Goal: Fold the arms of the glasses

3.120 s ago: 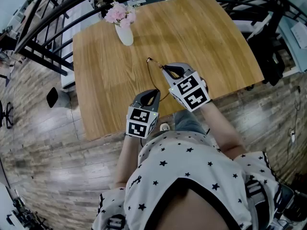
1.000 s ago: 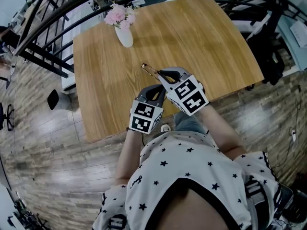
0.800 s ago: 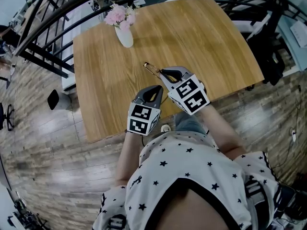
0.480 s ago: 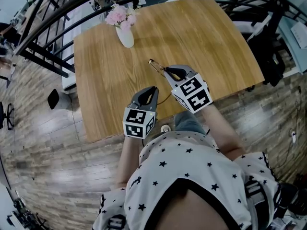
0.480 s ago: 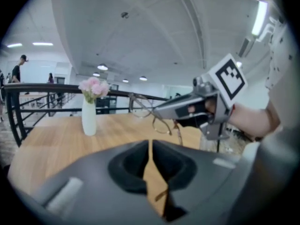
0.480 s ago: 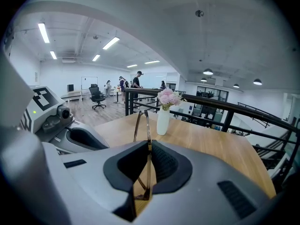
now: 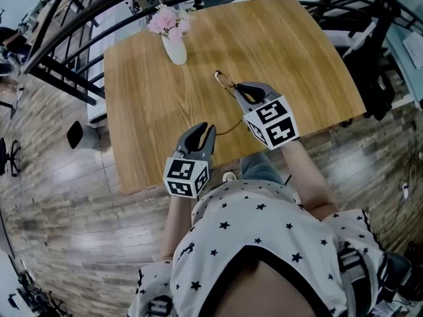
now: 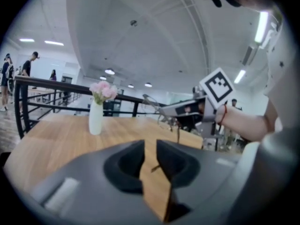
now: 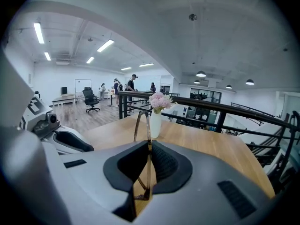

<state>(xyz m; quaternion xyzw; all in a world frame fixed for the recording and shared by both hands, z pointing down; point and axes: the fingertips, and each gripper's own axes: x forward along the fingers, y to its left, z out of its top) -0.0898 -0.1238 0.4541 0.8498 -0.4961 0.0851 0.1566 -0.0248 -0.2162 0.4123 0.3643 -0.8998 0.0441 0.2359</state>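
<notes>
**Glasses clamped in my right claw, left claw apart at the loose arm**

My right gripper (image 7: pixel 239 88) is closed on the glasses (image 7: pixel 221 79). The frame stands edge-on between its pads and sticks out past the tips. It is held up off the table (image 7: pixel 291 51), over the stretch between the middle and the near edge. One thin arm (image 8: pixel 178 131) of the glasses hangs from the frame and trails back toward the near edge, where my left gripper (image 7: pixel 203 129) sits, closer to me and to the left of the right one. The left gripper's jaws have just been opening and stand a narrow gap apart. A slim brown tip (image 8: pixel 154 168) shows in that gap, with neither pad pressing on it. A white vase (image 7: pixel 175 48) of pink flowers stands near the far left corner, well apart from both grippers.
</notes>
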